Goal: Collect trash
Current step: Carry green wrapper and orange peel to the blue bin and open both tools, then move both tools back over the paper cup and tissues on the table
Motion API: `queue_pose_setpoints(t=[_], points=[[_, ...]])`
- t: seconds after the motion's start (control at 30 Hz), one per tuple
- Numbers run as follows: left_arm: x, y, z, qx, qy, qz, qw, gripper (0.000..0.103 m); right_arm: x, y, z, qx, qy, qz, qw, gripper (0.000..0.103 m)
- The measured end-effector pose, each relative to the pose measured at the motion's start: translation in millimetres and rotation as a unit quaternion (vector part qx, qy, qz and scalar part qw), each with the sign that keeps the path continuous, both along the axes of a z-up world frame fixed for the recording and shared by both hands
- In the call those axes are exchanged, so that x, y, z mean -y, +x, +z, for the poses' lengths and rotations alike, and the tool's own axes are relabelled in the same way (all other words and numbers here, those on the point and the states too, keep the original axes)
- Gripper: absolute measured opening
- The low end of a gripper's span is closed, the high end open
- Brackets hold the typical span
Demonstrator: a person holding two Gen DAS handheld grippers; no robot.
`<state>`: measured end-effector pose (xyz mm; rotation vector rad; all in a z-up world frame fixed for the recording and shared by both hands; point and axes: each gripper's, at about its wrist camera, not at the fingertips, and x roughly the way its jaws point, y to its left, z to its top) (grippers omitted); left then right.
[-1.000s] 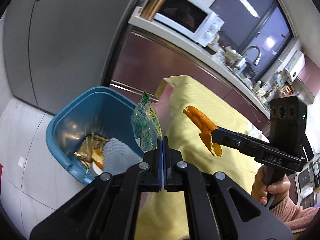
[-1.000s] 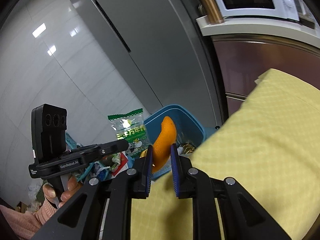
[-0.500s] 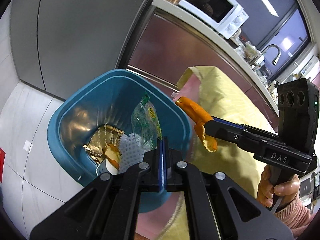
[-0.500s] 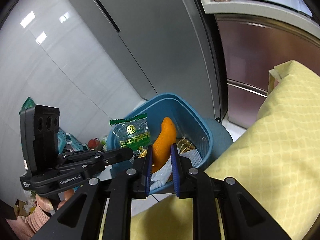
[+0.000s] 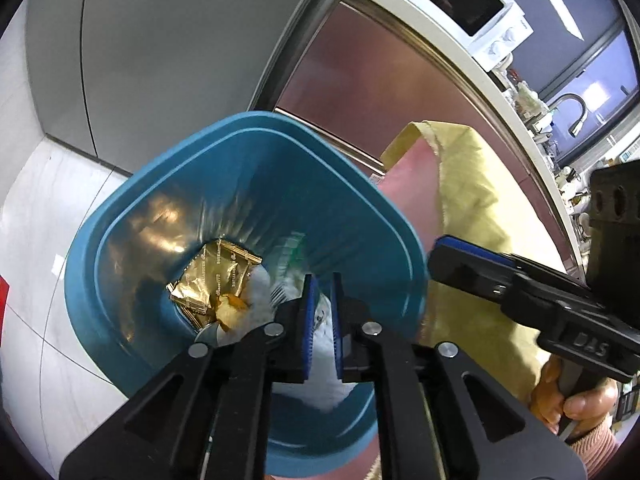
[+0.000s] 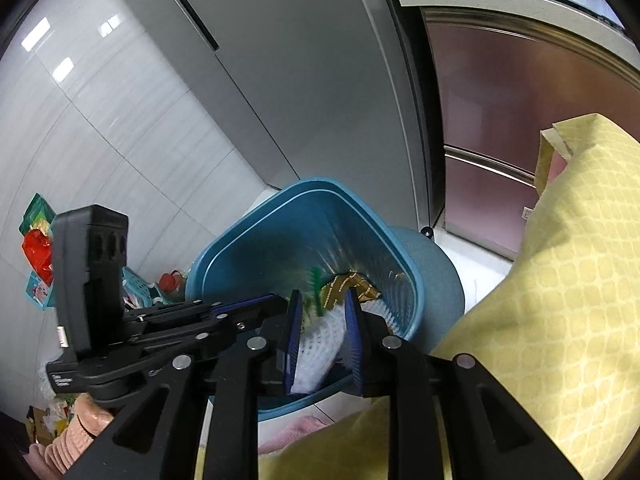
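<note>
With both jaws just parted: two empty tools (image 5: 321, 300) (image 6: 322, 320), one blue bin (image 5: 120, 216).

bin (image 5: 132, 200): blue | wrapper (image 5: 212, 276): gold | cloth (image 6: 560, 280): yellow, checked | foam net (image 6: 320, 344): white

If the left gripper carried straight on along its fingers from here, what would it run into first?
Probably the white foam netting lying in the blue bin; the left gripper, its jaws just opened and empty, points down into the bin's mouth. Depth is hard to judge.
</note>
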<state>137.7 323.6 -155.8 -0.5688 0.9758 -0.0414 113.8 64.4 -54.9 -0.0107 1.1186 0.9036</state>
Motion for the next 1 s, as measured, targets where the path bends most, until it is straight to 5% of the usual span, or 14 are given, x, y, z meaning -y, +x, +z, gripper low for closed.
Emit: queue_pose_setpoints(t=[0.5,0.7,1.0], points=[[23.1,-19.0,44.7,0.064,0.032,-0.020,0.9972,0.017,82.4,-29.0,35.5,0.021,0.053,-0.012,0.998,0.027],[59.4,-31.2,76.0,0.109,0.031,-0.069,0.9912,0.023,139.2,-42.0,55.7,0.045,0.073,-0.042,0.995,0.029],[159.1,-37.1,105.7,0.147,0.025,-0.189,0.9705,0.030,235.0,-53.1,61.3,0.077,0.061,-0.139,0.985,0.034]])
